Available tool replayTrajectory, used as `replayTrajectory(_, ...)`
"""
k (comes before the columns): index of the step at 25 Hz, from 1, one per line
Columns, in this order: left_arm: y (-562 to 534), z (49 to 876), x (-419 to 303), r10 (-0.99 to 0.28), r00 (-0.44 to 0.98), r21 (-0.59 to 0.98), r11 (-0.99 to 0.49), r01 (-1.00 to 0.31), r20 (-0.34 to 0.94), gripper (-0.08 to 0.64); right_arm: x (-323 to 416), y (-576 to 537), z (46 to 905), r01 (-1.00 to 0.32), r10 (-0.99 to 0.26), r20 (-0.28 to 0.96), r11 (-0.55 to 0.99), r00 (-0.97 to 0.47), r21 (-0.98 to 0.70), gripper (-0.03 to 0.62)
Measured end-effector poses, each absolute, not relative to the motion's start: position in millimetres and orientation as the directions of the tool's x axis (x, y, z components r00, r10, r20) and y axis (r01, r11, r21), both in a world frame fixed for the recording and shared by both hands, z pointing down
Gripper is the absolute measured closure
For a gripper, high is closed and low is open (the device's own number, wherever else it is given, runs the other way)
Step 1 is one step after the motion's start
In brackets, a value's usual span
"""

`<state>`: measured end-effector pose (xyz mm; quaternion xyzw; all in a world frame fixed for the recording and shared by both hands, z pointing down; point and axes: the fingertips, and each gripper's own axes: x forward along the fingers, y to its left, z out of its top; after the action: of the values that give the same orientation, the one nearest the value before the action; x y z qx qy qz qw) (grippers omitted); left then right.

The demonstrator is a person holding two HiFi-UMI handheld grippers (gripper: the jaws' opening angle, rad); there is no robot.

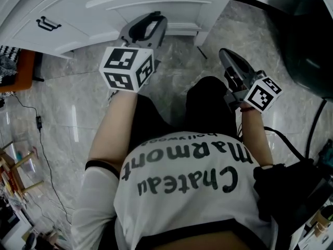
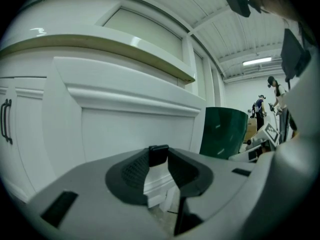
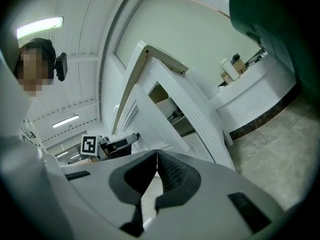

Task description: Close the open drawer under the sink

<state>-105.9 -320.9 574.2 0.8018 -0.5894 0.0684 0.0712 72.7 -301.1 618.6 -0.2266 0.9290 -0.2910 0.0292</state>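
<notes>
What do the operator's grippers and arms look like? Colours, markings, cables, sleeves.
Left gripper and right gripper: grey shells, black ribbed pads, each with a white cube bearing black square markers. White T-shirt with black lettering, short sleeves, black band at the left sleeve. Black cable beside the right forearm.

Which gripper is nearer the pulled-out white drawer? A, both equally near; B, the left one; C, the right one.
B: in the head view the left gripper is right by the drawer, while the right gripper sits farther back over the floor.
</notes>
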Motion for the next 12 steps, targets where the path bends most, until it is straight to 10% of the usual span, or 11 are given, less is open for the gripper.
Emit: replayTrajectory(12, -337, 575, -116, -0.938, 0.282, 0.034, -0.281, -0.959, 0.202, 0.445, 68, -302, 616, -0.392, -0.425, 0.072, 0.737, -0.902, -0.551, 0.580)
